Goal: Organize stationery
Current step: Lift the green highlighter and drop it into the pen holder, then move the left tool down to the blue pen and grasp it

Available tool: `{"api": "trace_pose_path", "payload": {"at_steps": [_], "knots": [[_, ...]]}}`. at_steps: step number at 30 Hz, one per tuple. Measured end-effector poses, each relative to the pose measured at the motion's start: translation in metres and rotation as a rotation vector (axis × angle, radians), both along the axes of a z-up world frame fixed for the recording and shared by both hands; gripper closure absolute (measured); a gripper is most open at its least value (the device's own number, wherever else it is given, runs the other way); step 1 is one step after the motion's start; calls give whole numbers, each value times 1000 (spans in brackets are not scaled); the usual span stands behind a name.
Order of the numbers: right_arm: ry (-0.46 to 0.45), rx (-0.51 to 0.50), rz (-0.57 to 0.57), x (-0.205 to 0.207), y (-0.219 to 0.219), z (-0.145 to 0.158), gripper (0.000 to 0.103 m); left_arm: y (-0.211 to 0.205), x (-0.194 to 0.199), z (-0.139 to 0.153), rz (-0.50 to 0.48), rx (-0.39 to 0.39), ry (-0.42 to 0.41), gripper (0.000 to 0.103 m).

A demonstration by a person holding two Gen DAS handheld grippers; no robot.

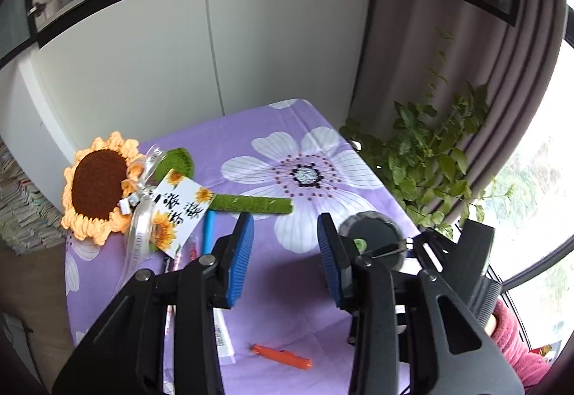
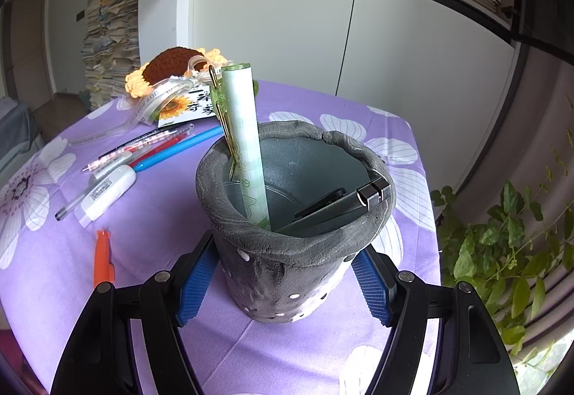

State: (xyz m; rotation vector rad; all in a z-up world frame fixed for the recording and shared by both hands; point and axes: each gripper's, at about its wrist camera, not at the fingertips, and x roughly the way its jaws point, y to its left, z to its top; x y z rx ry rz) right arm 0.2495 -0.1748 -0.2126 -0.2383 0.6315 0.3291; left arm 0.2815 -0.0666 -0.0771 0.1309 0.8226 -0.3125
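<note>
My right gripper [image 2: 285, 287] is shut on a grey pen holder [image 2: 297, 251], its blue pads pressed to both sides near the base. In the holder stand a pale green pen [image 2: 244, 137], a gold clip and a black item [image 2: 340, 205]. My left gripper [image 1: 285, 251] hovers open above the purple cloth with nothing between its pads; the holder [image 1: 373, 233] is just to its right. An orange pen [image 1: 281, 356] lies below it on the cloth. A blue pen [image 1: 208, 230] and several other pens [image 2: 143, 144] lie at the left beside a white correction tape [image 2: 107, 192].
A crochet sunflower [image 1: 97, 187] with ribbon and a card [image 1: 183, 208] lies at the table's far left. A leafy plant [image 1: 430, 158] stands past the right edge. White cabinet doors [image 1: 215, 47] rise behind the table. A pink sleeve [image 1: 516, 344] shows at the lower right.
</note>
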Motion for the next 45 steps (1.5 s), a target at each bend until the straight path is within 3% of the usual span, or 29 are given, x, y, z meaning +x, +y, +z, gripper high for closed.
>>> {"api": "trace_pose_path", "payload": {"at_steps": [8,13,22,31,37,45], "knots": [[0,6,1,1,-2,0,30,40,50,-69,144,71,161,71],[0,6,1,1,-2,0,30,50,72,-98,187,106,210,72],[1,6,1,1,-3,0,30,48,102,-113,198,91,239,72],[8,6,2,2,-3,0,30,38,125,-121,210,127,238,72],[10,6,2,2,-3,0,30,30,126,-117,189,105,244,78],[7,8,2,1,-3,0,30,27,134,-136,221,149,272,84]]}}
